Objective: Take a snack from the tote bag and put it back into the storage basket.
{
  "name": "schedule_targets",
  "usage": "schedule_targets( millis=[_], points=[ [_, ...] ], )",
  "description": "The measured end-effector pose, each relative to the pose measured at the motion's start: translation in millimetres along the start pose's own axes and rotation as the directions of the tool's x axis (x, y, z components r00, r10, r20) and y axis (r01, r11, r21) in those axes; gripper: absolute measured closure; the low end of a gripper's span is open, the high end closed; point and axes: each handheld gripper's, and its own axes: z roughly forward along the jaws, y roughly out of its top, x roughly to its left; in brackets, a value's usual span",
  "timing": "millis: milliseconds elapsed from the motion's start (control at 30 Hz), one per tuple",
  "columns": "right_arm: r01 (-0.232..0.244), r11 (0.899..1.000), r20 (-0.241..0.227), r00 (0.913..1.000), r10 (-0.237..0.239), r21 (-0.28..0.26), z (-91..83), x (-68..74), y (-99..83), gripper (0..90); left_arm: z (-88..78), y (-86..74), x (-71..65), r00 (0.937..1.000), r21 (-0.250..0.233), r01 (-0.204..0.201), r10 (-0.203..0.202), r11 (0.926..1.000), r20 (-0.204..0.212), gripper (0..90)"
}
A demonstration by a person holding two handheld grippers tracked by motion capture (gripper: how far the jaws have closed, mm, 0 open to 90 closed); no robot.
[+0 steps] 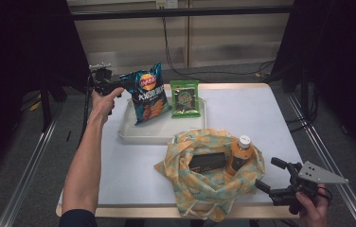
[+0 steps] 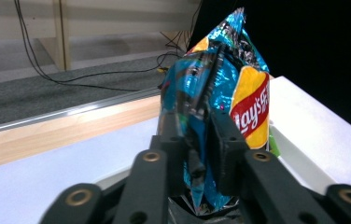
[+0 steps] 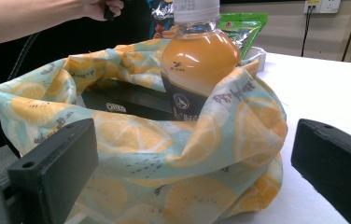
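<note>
Lay's crisp bag (image 1: 145, 92), upright at tray's (image 1: 133, 135) 10 o'clock, pinched by left gripper (image 2: 197, 140) jaws for unpacking; right gripper (image 1: 273, 177) jaws released beside citrus-print bag (image 1: 204, 182).

In the left gripper view the lower part of the chip bag (image 2: 215, 93) is hidden behind the jaws, and I cannot tell if the pads really press on its crumpled edge. In the right gripper view the cap of the orange bottle (image 3: 197, 51) is cut off by the top edge, and its bottom is hidden inside the printed cloth bag (image 3: 164, 154). The dark box (image 3: 122, 105) in this bag shows just one side. In the high view the text on the green packet (image 1: 184, 98) is too small to read
</note>
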Motion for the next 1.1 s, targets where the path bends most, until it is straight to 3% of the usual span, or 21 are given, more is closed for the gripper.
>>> schedule_targets(
  millis=[300, 500, 533, 700, 800, 833, 867, 900, 933, 967, 1067, 1100],
  points=[
    [-0.001, 1.000, 0.001, 1.0000, 0.001, -0.002, -0.1, 0.1, -0.1, 0.1, -3.0, 1.0, 3.5, 0.9994, -0.009, 0.010, -0.011, 0.9999, -0.034, 55.5],
    [-0.001, 1.000, -0.001, 1.0000, 0.001, 0.000, -0.3, -0.1, -0.2, 0.1, -13.1, 3.6, 7.1, 0.9977, -0.035, 0.028, -0.030, 0.9990, -0.061, 48.7],
    [-0.001, 1.000, -0.001, 1.0000, 0.001, 0.001, -0.2, -0.1, -0.1, 0.1, -16.3, 4.5, 8.2, 0.9972, -0.061, 0.041, -0.045, 0.9973, -0.060, 47.8],
    [0.003, 1.000, 0.000, 1.0000, -0.003, 0.002, 0.9, -0.1, -0.1, 0.1, -24.0, 8.7, 5.5, 0.9968, -0.089, 0.031, -0.037, 0.9956, -0.071, 42.6],
    [-0.004, 1.000, 0.002, 1.0000, 0.004, 0.001, 1.0, 0.0, -0.2, 0.1, -25.9, 9.2, 3.8, 0.9962, -0.082, 0.019, -0.026, 0.9965, -0.083, 41.9],
    [0.000, 1.000, 0.001, 1.0000, 0.000, 0.003, 0.7, -0.1, -0.3, 0.1, -27.7, 9.2, 2.9, 0.9959, -0.085, 0.022, -0.030, 0.9961, -0.086, 45.5],
    [0.000, 1.000, 0.001, 1.0000, 0.000, 0.003, 0.7, -0.1, -0.3, 0.1, -30.8, 9.0, 0.9, 0.9945, -0.111, 0.015, -0.026, 0.9937, -0.101, 45.5],
    [0.003, 1.000, 0.001, 1.0000, -0.003, 0.002, 0.6, 0.1, -0.2, 0.1, -36.8, 10.7, -0.3, 0.9956, -0.147, 0.031, -0.043, 0.9886, -0.083, 48.0],
    [0.003, 1.000, 0.001, 1.0000, -0.003, 0.002, 0.6, 0.1, -0.2, 0.1, -36.8, 10.7, -0.3, 0.9956, -0.147, 0.031, -0.043, 0.9886, -0.083, 48.0],
    [0.002, 1.000, -0.001, 1.0000, -0.002, 0.004, 0.7, 0.3, -0.3, 0.1, -40.8, 13.5, -3.3, 0.9971, -0.128, 0.006, -0.016, 0.9917, -0.074, 49.0],
    [0.001, 1.000, -0.003, 1.0000, -0.001, 0.005, 0.8, 0.7, -0.1, 0.1, -45.5, 13.7, -8.2, 0.9976, -0.146, -0.011, 0.001, 0.9893, -0.069, 56.6],
    [0.002, 1.000, -0.003, 1.0000, -0.002, 0.003, 0.8, 1.1, 0.0, 0.1, -47.0, 12.9, -11.9, 0.9993, -0.136, -0.017, 0.012, 0.9906, -0.036, 61.3]
  ],
)
